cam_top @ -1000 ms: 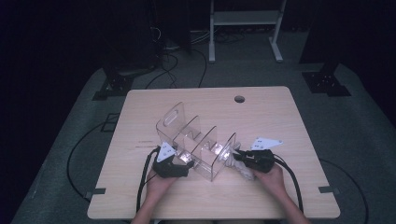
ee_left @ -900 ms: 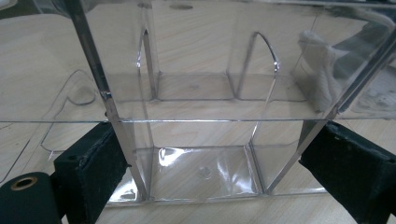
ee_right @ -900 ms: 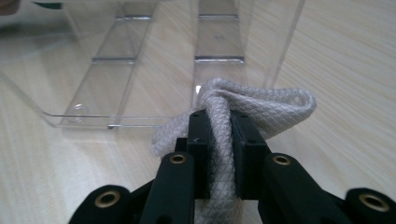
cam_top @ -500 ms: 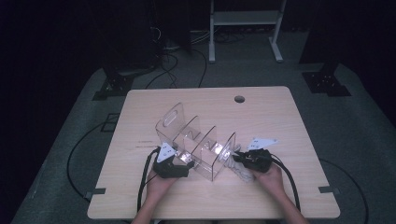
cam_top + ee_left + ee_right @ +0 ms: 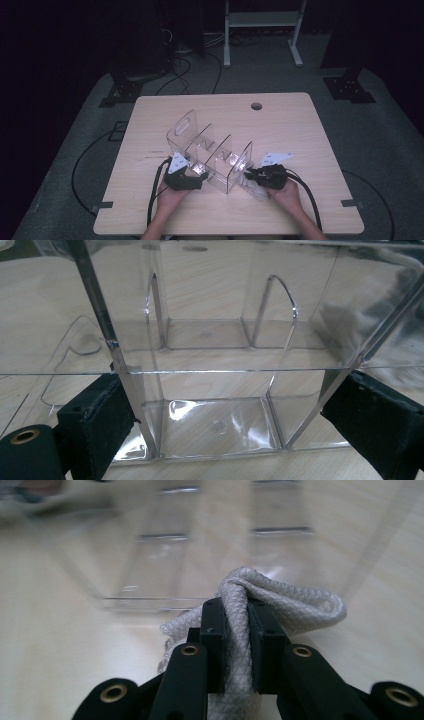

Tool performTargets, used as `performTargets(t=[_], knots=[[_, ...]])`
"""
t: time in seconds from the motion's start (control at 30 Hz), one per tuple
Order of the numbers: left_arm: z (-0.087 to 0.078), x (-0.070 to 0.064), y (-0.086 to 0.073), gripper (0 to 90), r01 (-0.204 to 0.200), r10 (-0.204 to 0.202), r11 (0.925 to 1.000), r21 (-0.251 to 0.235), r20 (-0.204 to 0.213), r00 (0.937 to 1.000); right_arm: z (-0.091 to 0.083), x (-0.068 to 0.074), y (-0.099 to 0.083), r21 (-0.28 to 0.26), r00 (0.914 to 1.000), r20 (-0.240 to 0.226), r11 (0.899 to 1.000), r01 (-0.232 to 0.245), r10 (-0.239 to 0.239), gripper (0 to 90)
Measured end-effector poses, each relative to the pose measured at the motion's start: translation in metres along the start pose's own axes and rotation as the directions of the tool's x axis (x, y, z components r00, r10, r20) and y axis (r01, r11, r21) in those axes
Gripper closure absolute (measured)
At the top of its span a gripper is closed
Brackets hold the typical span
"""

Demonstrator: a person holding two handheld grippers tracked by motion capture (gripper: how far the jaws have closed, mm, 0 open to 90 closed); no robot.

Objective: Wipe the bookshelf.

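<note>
So the right gripper (image 5: 235, 630) has its jaws pinched tight on a bunched white mesh cloth (image 5: 280, 605), sitting on the table just beside the clear organizer (image 5: 210, 155). Cloth looks light and floppy, so I'd grab a fold like that. The left gripper (image 5: 225, 405) jaws are wide open, straddling the organizer's corner; it's stiff, slick, probably scratch-prone acrylic.

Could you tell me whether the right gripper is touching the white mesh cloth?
Touching: in the right gripper view, the right gripper has its jaws pinched on the white mesh cloth.
</note>
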State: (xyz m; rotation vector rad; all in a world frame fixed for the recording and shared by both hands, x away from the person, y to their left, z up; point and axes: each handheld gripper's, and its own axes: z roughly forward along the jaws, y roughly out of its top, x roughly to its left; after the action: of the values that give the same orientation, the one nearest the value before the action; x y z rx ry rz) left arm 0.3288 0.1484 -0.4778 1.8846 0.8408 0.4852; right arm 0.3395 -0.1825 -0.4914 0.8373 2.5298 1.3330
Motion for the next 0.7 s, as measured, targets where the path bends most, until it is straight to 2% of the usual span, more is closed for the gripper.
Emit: performTargets(t=[0.03, 0.1, 0.23, 0.3, 0.33, 0.4, 0.47, 0.5, 0.57, 0.6, 0.67, 0.7], knots=[[0.000, 0.000, 0.000, 7.9, 0.000, 0.000, 1.0000, -0.001, 0.000, 1.0000, 0.000, 0.005, 0.000, -0.003, 0.9998, -0.013, 1.000, 0.015, -0.015, 78.6], [-0.002, 0.001, -0.001, 7.9, -0.001, 0.001, 1.0000, 0.003, 0.000, 1.0000, 0.000, 0.011, 0.001, -0.002, 0.9993, 0.006, 0.999, 0.036, -0.036, 78.7], [-0.001, 0.000, -0.001, 7.9, -0.006, 0.006, 1.0000, -0.003, -0.003, 1.0000, 0.000, -0.001, -0.001, -0.011, 0.9994, 0.018, 1.000, -0.029, 0.029, 78.6], [-0.001, 0.000, 0.000, 7.8, -0.008, 0.008, 1.0000, 0.000, -0.001, 1.0000, 0.000, 0.002, 0.000, -0.007, 0.9996, 0.017, 1.000, -0.023, 0.023, 78.6], [-0.001, 0.001, 0.000, 7.8, -0.007, 0.007, 1.0000, -0.003, 0.001, 1.0000, 0.001, 0.016, 0.001, -0.004, 0.9994, -0.028, 1.000, 0.020, -0.020, 78.5], [-0.002, 0.002, 0.000, 7.9, -0.010, 0.010, 0.9999, 0.002, 0.002, 0.9999, 0.002, 0.029, 0.002, -0.017, 0.9950, -0.072, 0.998, 0.068, -0.069, 78.6], [-0.002, 0.002, 0.000, 7.9, -0.012, 0.012, 0.9999, 0.003, 0.003, 0.9999, 0.001, 0.035, 0.006, -0.007, 0.9915, -0.053, 0.993, 0.118, -0.119, 78.7], [-0.002, 0.002, 0.000, 7.9, -0.011, 0.011, 0.9999, 0.003, 0.001, 0.9999, 0.000, 0.033, 0.007, -0.005, 0.9922, -0.039, 0.993, 0.118, -0.118, 78.7], [-0.001, 0.001, 0.000, 7.9, -0.009, 0.009, 1.0000, 0.000, -0.005, 0.9999, 0.000, 0.023, 0.005, -0.016, 0.9985, -0.025, 0.999, 0.049, -0.049, 78.7], [-0.001, 0.001, 0.000, 7.9, -0.009, 0.009, 1.0000, -0.002, -0.005, 0.9999, 0.001, 0.021, 0.004, -0.014, 0.9991, -0.024, 0.999, 0.036, -0.036, 78.7], [-0.001, 0.001, -0.001, 7.8, -0.008, 0.008, 1.0000, -0.002, -0.005, 1.0000, 0.001, 0.029, 0.004, -0.007, 0.9968, -0.035, 0.997, 0.072, -0.072, 78.6], [-0.001, 0.001, -0.001, 7.9, -0.008, 0.008, 1.0000, -0.003, -0.005, 1.0000, 0.002, 0.035, 0.005, -0.006, 0.9932, -0.066, 0.995, 0.096, -0.096, 78.6]])
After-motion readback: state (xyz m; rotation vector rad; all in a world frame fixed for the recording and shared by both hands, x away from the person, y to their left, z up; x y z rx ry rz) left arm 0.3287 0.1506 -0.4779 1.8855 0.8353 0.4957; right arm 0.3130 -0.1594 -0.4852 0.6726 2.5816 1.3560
